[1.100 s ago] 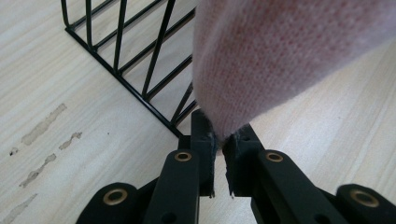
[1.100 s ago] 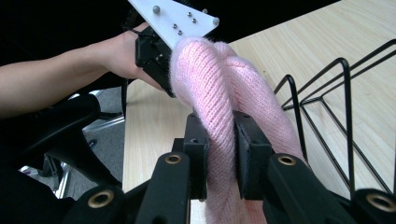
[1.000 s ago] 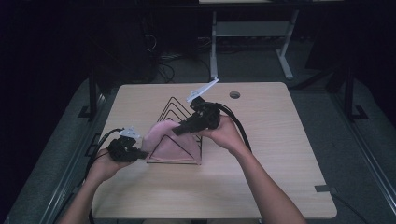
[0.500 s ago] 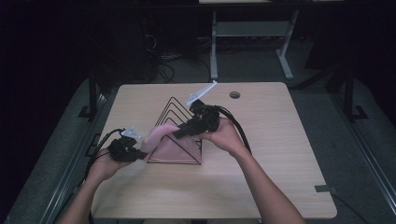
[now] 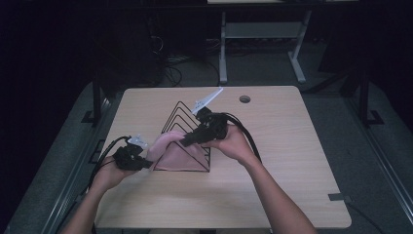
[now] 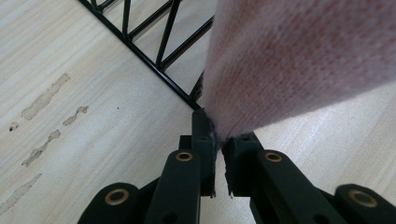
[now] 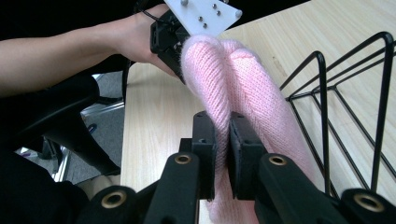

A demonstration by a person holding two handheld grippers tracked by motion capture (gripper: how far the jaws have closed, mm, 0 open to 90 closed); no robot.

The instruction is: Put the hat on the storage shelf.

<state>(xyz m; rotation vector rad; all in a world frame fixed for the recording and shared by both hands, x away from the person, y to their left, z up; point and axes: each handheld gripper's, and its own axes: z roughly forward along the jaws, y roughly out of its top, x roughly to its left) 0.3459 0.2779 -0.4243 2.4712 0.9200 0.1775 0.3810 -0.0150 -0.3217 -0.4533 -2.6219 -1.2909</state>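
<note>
Having just clamped your right gripper (image 7: pixel 222 135) fully onto the pink knit cloth (image 5: pixel 168 148) draped over the black wire rack (image 5: pixel 187 134), with your left gripper (image 6: pixel 218 144) pinching its other end, you can likely lift it clear.

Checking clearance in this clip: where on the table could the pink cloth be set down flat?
Bare wood lies right of the black wire rack toward the table edge, and along the near edge. The left-centre is crowded: both grippers grip the pink cloth there.
</note>
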